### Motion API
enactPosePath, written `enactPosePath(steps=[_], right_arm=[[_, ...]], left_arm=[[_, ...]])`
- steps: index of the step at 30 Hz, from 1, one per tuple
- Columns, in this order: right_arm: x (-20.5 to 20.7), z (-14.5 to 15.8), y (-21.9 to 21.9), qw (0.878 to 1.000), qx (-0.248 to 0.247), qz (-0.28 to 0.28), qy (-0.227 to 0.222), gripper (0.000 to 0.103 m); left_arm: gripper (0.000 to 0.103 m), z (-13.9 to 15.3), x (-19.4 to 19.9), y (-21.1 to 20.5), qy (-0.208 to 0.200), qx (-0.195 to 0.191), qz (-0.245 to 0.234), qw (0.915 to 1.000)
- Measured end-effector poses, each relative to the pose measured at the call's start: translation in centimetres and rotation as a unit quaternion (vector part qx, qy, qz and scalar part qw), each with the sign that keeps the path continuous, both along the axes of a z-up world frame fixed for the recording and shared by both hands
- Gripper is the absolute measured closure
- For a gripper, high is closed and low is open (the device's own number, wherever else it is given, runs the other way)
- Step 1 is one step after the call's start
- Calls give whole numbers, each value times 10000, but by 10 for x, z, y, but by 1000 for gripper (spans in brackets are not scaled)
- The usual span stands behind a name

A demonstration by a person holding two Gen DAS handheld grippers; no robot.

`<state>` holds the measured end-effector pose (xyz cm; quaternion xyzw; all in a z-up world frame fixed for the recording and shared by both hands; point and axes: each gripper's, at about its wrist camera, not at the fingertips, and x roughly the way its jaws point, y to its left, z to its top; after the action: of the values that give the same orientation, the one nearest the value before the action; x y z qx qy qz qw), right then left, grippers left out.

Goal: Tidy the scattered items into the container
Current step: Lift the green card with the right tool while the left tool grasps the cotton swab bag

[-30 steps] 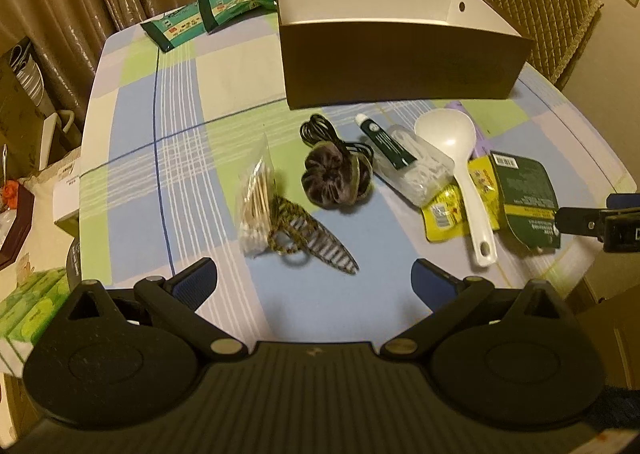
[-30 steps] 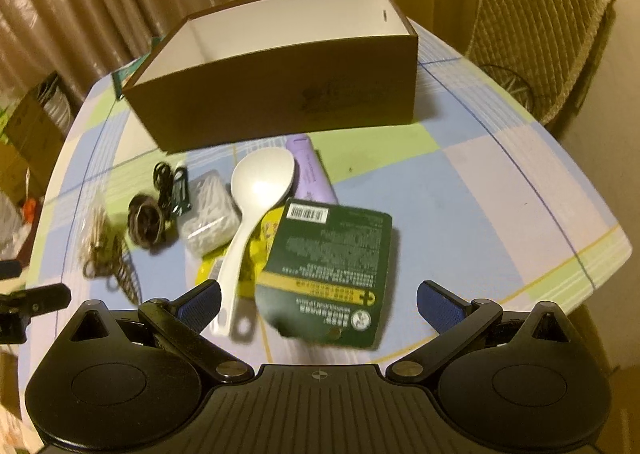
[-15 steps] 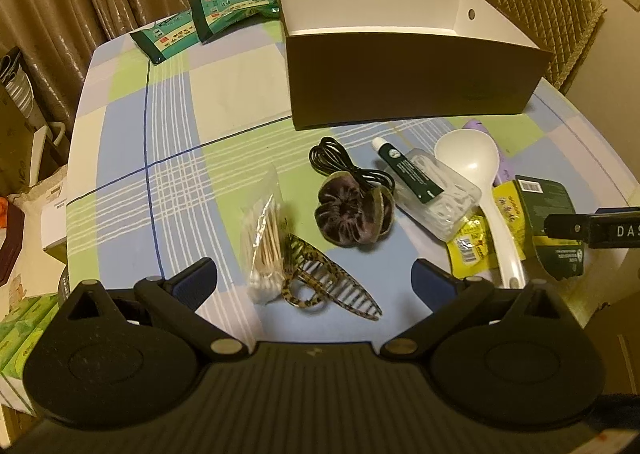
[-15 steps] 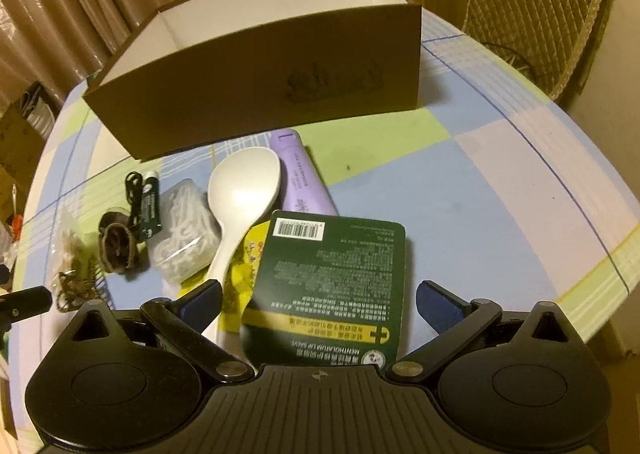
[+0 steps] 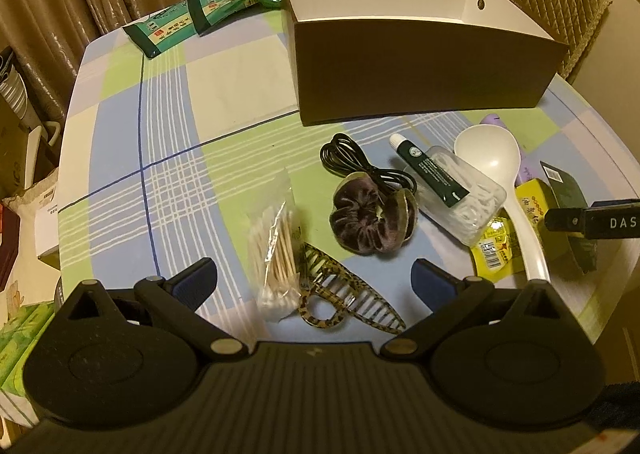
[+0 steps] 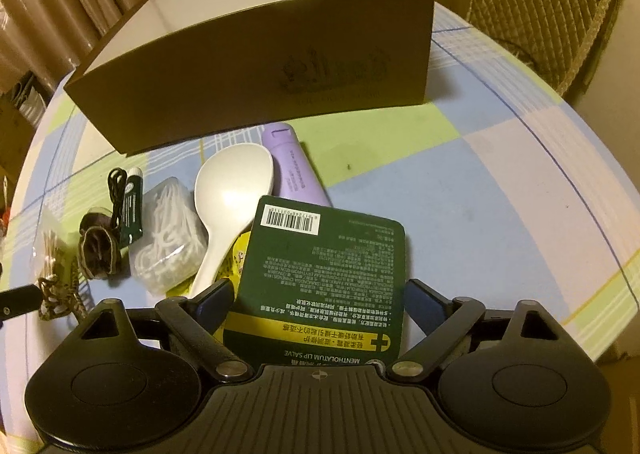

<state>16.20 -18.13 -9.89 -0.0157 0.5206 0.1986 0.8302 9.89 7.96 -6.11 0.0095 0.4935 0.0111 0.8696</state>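
Straddling the green card pack [image 6: 320, 278], the right gripper [image 6: 320, 298] has its blue fingers [image 6: 216, 296] on either side of the pack's near end; contact not clear, so can't tell if it grips or just brackets it. Pack lies flat on the checked table [image 6: 500, 190], barcode end far, overlapping a yellow sachet [image 6: 236, 254] and the white spoon [image 6: 230, 194] handle on its left. Purple tube [image 6: 292, 170] sits just beyond, beside the spoon bowl. Brown box [image 6: 256, 66] with white inside stands at the far side, nothing visible in it.

Left gripper [image 5: 314, 284] hangs wide apart, holding nothing, low over the near edge above the leopard hair clip [image 5: 344, 304] and the bag of cotton swabs [image 5: 276, 250], which touch. Further right: brown scrunchie [image 5: 366, 220] resting on a black cable [image 5: 352, 160], then a dark green tube [image 5: 430, 170] lying on a clear floss pick box [image 5: 472, 198]. Two green packets [image 5: 200, 10] at the far left, well apart from the rest.
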Motion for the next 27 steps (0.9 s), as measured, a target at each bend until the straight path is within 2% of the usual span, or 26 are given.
enactPosePath(steps=[2, 3, 5, 6, 8, 9, 10, 12, 14, 17, 24, 27], right_arm=[[2, 1, -4, 9999, 92, -37, 39, 15], [2, 2, -6, 9999, 146, -27, 34, 29], [2, 9, -7, 9997, 220, 53, -71, 47], [3, 11, -7, 9997, 187, 102, -80, 50], [6, 11, -6, 9998, 130, 170, 14, 49], [7, 10, -7, 9997, 146, 170, 51, 44], [7, 10, -9, 9996, 202, 147, 93, 27], [7, 10, -15, 9993, 356, 32, 141, 2], [6, 12, -20, 9992, 401, 52, 21, 2], [10, 10, -19, 9995, 126, 258, -132, 2], [25, 5, -12, 9990, 258, 376, -25, 2], [29, 0, -2, 9988, 160, 454, -52, 2]], left_arm=[[1, -1, 1, 2, 11, -14, 13, 10000], [1, -2, 1, 3, 19, -19, 22, 10000], [1, -4, 2, 4, 37, -23, 33, 10000], [1, -4, 3, 5, 46, -21, 36, 10000], [1, -5, 3, 6, 57, -25, 32, 10000], [1, -6, 4, 7, 58, -29, 25, 10000], [1, -6, 4, 7, 61, -27, 18, 10000], [1, -6, 5, 7, 62, -14, 17, 10000], [1, -6, 5, 8, 55, -21, 32, 10000], [1, -6, 5, 10, 56, -24, 67, 10000], [1, -7, 9, 10, 78, -5, 103, 9999], [1, -7, 11, 10, 90, 7, 138, 9999]])
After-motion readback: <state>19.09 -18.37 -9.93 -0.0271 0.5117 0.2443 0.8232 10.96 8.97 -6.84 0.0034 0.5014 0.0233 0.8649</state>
